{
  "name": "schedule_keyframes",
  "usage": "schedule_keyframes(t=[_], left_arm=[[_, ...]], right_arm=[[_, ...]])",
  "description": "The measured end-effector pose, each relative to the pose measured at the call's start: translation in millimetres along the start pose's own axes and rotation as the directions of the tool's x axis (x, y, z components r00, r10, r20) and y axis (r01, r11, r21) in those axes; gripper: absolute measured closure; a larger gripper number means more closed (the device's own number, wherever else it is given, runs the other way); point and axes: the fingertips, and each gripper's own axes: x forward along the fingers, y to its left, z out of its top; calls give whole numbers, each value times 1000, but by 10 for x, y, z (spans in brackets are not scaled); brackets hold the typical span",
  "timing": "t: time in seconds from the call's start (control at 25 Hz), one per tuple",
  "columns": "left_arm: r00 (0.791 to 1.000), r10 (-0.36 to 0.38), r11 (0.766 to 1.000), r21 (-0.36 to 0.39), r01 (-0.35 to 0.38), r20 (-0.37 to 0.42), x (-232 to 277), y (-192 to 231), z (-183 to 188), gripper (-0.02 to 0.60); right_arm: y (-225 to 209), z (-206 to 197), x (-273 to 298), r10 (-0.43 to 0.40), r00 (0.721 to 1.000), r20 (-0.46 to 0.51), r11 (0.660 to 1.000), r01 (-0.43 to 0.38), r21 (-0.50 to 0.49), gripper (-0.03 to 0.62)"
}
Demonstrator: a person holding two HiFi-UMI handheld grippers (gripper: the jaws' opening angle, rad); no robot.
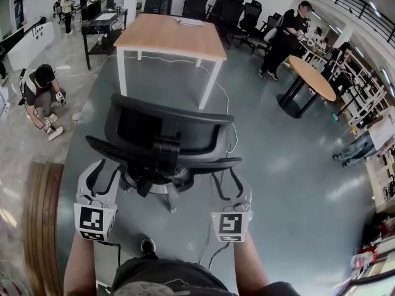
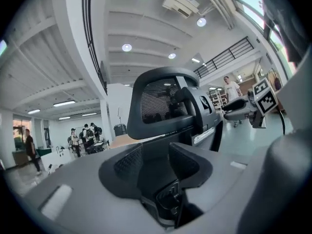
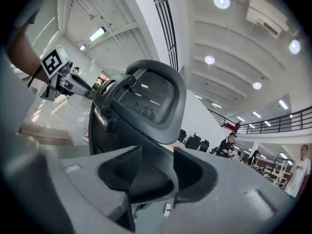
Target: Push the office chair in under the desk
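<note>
Currently the office chair (image 1: 160, 128) stands on the grey floor (image 1: 278, 184), short of the desk's (image 1: 170, 36) near edge, backrest toward me, not yet under the top. My left gripper (image 1: 102, 168) and right gripper (image 1: 227, 179) sit just behind it, one each side. I read both claws as parted, clamping nothing. A round table (image 1: 311, 76) stands off right, curved wood planking (image 1: 43, 221) runs along the floor's left edge, and people are scattered around.

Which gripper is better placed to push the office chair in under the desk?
Neither clearly: the left gripper and right gripper flank the office chair evenly, both open, with the desk straight ahead. Probably push with both.
</note>
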Motion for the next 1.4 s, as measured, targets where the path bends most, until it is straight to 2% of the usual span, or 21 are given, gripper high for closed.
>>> schedule_keyframes(t=[0.08,0.16,0.28,0.4,0.56,0.76,1.16,1.4], left_arm=[[1000,-4,996,91,4,-9,49,66,-54,360],[1000,0,981,196,4,-18,87,120,-89,316],[1000,11,934,358,-1,-26,120,188,-120,285],[1000,7,893,450,-6,-1,154,227,-31,273],[999,32,864,502,-34,12,231,302,-54,236],[998,61,816,576,-34,-28,341,334,-192,195],[992,103,791,610,-37,-73,533,332,-259,195],[983,156,759,649,-55,-99,691,389,-325,223]], right_arm=[[39,-45,45,-13,1000,-27,999,12,-43,384],[72,-99,63,-32,997,-64,994,25,-104,355],[128,-112,88,-53,993,-106,979,31,-202,310],[108,-170,117,-98,987,-126,961,61,-271,293],[22,-203,195,-147,977,-157,938,88,-336,282],[3,-257,335,-141,972,-187,914,55,-401,273],[-6,-280,471,-114,980,-164,919,41,-392,273],[-16,-256,507,-110,982,-156,916,40,-398,286]])
